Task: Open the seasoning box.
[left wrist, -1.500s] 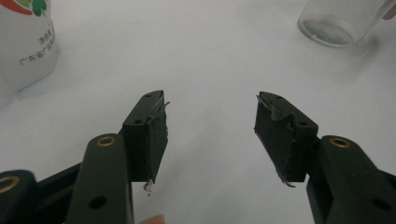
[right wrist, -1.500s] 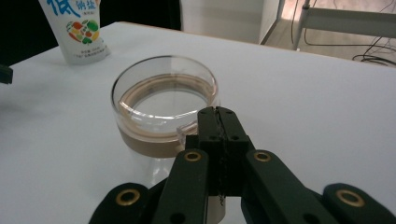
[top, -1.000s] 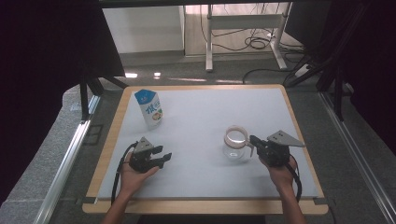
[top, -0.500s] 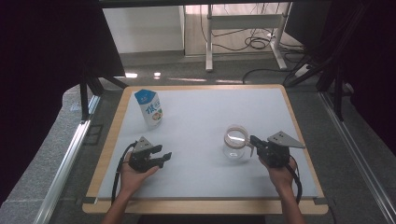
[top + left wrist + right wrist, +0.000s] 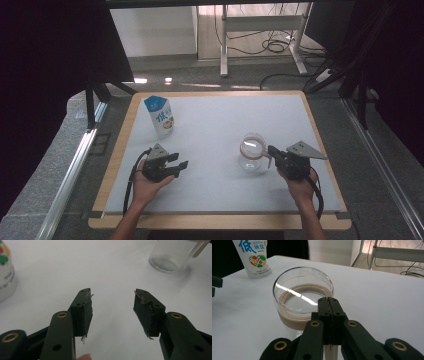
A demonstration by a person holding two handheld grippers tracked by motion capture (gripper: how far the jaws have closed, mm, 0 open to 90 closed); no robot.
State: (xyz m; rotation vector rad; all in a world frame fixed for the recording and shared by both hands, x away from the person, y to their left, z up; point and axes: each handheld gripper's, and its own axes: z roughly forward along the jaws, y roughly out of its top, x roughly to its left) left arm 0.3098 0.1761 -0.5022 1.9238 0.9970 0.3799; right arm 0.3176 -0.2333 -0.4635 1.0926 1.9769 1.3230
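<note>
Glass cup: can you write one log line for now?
right gripper shut on glass cup handle; left gripper open, empty, jaws just closing; carton upright, untouched

My table (image 5: 215,190) is a white sheet framed by a pale wooden rim. Two things stand on it — a glass jar (image 5: 251,152) with a tan band, upright near the middle toward my right side, and a milk carton (image 5: 160,116). Taking the jar as the mark, the carton stands well apart from it, farther back and off to the left — near the table's left rim.
</note>
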